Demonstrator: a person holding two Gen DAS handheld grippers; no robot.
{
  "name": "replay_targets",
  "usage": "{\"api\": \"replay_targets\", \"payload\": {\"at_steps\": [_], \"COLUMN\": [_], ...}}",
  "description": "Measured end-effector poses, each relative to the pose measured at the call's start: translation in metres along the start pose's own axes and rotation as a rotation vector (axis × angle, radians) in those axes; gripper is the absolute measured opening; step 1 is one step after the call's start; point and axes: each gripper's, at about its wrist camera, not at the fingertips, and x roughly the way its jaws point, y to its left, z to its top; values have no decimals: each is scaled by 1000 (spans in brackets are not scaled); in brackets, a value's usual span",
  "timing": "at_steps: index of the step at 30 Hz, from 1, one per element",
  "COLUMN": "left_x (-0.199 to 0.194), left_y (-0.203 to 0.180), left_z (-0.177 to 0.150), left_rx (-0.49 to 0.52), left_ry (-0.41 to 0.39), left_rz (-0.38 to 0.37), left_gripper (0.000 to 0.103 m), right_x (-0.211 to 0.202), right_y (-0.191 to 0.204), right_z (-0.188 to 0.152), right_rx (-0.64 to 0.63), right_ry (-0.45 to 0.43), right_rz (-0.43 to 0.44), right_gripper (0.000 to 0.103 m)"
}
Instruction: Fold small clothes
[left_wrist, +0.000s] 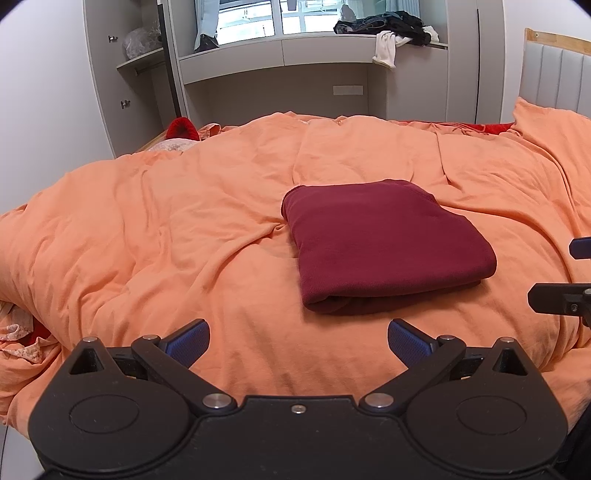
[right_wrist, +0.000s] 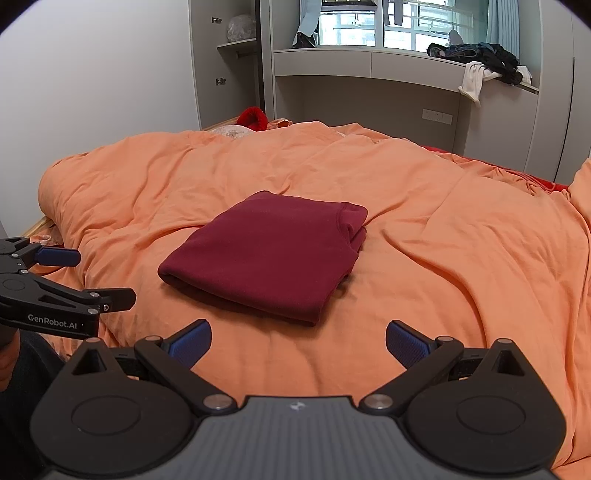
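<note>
A dark red garment (left_wrist: 384, 243) lies folded into a compact rectangle on the orange duvet (left_wrist: 184, 229); it also shows in the right wrist view (right_wrist: 269, 254). My left gripper (left_wrist: 298, 341) is open and empty, just short of the garment's near edge. My right gripper (right_wrist: 298, 341) is open and empty, a little back from the garment. The left gripper shows at the left edge of the right wrist view (right_wrist: 99, 277), and the right gripper's fingers (left_wrist: 561, 295) show at the right edge of the left wrist view.
The bed fills the view, with a headboard (left_wrist: 554, 74) at the right. A red item (left_wrist: 183, 129) and patterned cloth lie at the far left edge. A grey wardrobe and window ledge with piled clothes (left_wrist: 391, 26) stand behind the bed.
</note>
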Motion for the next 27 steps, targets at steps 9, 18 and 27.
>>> {"api": "replay_targets", "payload": {"at_steps": [9,18,27], "left_x": [2,6,10], "left_y": [3,6,4], "left_z": [0,0,2], "left_rx": [-14,-27,-13], "left_ry": [4,0,2], "left_rz": [1,-22,-52], "left_gripper": [102,102,102], "right_x": [-3,-4,-7], "right_y": [-1,-8,-12], "right_z": [0,0,-1], "right_rx": [10,21,27], "right_ry": [-15,-11,-18], "right_rz": [-8,-14,-23], "right_gripper": [103,103,103]}}
